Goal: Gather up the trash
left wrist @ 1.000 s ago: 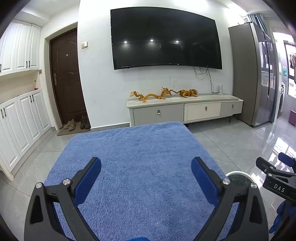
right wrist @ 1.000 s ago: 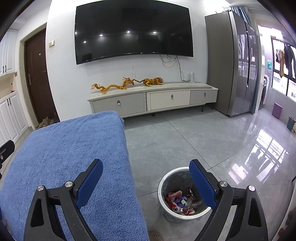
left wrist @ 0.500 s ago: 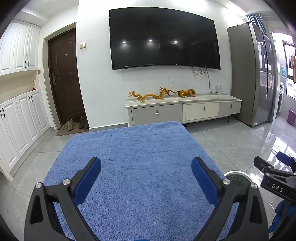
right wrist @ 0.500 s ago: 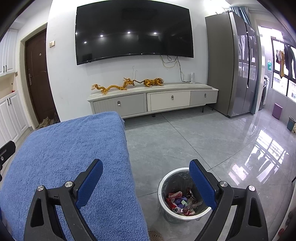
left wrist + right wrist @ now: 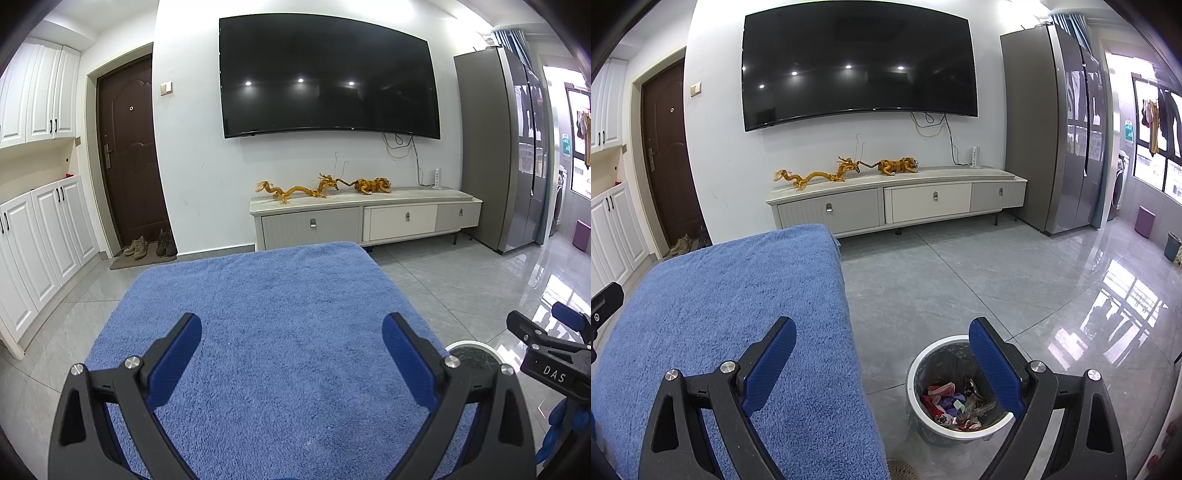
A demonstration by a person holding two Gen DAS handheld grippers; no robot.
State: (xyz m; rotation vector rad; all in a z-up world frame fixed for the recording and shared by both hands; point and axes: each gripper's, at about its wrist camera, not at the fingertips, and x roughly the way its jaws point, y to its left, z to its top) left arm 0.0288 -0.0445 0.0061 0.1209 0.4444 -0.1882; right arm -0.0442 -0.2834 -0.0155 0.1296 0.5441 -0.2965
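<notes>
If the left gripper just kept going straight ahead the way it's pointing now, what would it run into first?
Most likely the blue towel-covered surface. The left gripper, jaws open and empty, points forward and slightly down over it, with nothing lying in between. Depth is unclear, so it might skim past the far edge.

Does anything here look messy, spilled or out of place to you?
Nothing stands out. The blue towel lies flat and bare, the trash sits inside the bin on the floor beside it, with none spilled around it. Both the left gripper and right gripper are open and empty.
</notes>
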